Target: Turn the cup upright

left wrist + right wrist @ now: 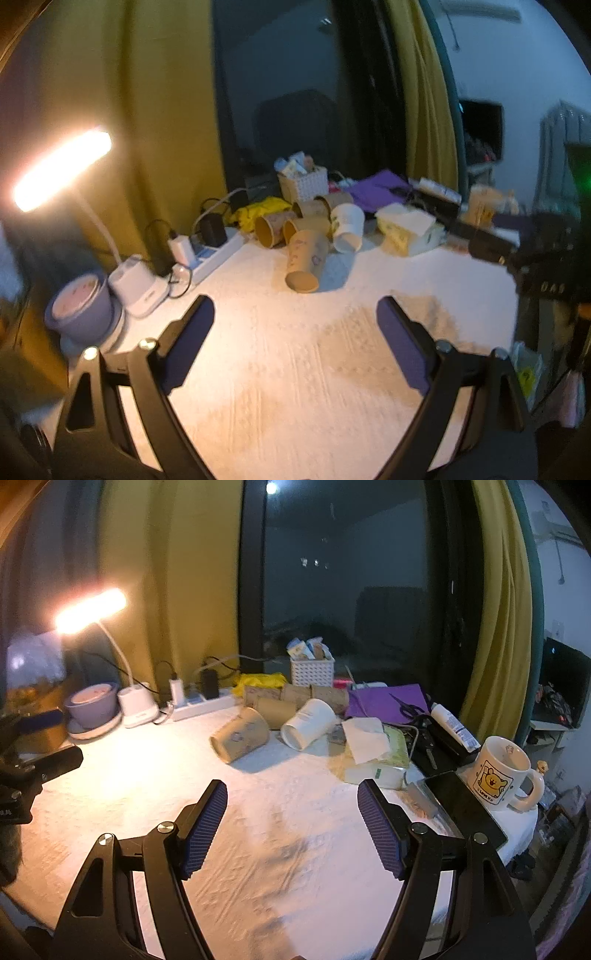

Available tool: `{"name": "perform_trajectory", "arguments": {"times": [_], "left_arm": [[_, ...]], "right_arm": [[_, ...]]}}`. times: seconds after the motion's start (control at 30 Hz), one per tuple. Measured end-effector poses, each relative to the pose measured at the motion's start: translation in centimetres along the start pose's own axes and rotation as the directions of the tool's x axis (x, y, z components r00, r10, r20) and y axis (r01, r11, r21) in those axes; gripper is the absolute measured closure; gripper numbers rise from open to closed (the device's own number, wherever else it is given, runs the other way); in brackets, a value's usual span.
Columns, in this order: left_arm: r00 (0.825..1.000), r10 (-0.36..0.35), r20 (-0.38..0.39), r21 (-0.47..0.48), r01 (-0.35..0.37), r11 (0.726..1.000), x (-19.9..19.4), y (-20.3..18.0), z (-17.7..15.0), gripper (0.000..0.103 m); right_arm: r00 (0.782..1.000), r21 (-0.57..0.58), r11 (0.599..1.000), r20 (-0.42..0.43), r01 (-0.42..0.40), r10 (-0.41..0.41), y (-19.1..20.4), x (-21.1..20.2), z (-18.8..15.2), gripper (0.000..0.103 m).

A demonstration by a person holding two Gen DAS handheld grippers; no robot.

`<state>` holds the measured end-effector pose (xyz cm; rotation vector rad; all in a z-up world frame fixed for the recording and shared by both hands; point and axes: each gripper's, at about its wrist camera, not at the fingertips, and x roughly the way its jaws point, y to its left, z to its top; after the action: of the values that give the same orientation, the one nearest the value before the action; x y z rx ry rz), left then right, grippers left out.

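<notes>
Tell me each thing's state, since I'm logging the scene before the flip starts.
brown paper cup: lying on its side
white paper cup: lying on its side
mug: upright
desk lamp: lit
left gripper: open, empty
right gripper: open, empty

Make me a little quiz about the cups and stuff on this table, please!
1. True or false: the nearest brown paper cup stands upright.
2. What colour is the tipped cup right beside it: A white, B red, C green?
3. Fill in: the bear mug stands upright near the table's ____ edge, seen from the right wrist camera.

Key: 1 false, it lies on its side. 2 A. 3 right.

Bonus fact: the left gripper and right gripper are both open and hold nothing.
</notes>
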<state>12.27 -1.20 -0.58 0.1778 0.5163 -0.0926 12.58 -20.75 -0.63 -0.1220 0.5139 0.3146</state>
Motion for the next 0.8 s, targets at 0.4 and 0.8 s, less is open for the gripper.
{"name": "perform_trajectory", "arguments": {"times": [0.4,0.8], "left_arm": [[0.986,-0.066,-0.154,0.156,0.091,0.984,13.0,-0.1,5.5,0.012],[0.959,-0.101,-0.265,0.24,0.167,0.956,24.1,0.4,10.4,0.013]], "right_arm": [[0.997,0.015,1.0,-0.073,0.015,-0.014,-3.9,8.3,3.4,0.027],[0.993,0.031,0.999,-0.115,0.009,-0.005,-7.1,16.0,6.4,0.027]]}}
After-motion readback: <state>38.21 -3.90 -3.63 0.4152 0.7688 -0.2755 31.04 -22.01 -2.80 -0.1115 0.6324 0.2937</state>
